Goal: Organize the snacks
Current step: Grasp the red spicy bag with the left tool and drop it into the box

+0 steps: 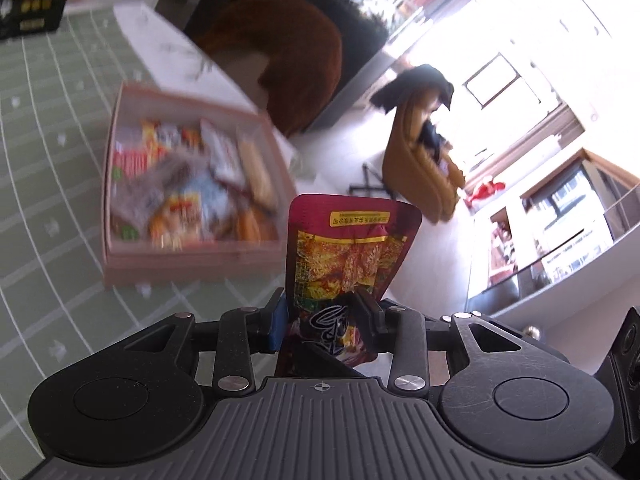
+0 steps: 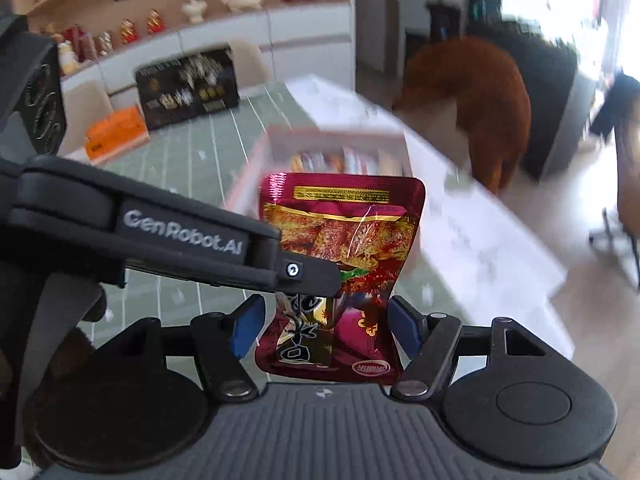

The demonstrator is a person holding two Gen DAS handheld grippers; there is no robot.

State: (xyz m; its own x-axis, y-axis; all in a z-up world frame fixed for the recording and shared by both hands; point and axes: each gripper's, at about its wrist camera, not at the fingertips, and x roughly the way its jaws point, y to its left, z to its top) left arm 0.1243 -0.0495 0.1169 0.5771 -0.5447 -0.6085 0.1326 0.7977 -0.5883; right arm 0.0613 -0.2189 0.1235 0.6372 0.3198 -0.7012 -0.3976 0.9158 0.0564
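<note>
Snacks already fill the pink box [image 1: 188, 248] beyond both jaws; one red pouch [image 2: 340, 264] remains, pinched in the left gripper [image 1: 326, 312], between the right gripper [image 2: 324, 330]'s parted, slack jaws.

a glossy red snack packet [image 2: 340, 264] stands upright, near the snack-filled pink box [image 1: 120, 184].

You see a dark red snack packet [image 2: 340, 248] with a yellow strip, gold shine and black letters. The box [image 1: 120, 184] is pale pink, and its snacks are orange, red, white and blue. The tabletop [image 1: 48, 184] is green with white lines. Your gripper [image 2: 324, 322] is black with blue pads [image 2: 404, 328].
</note>
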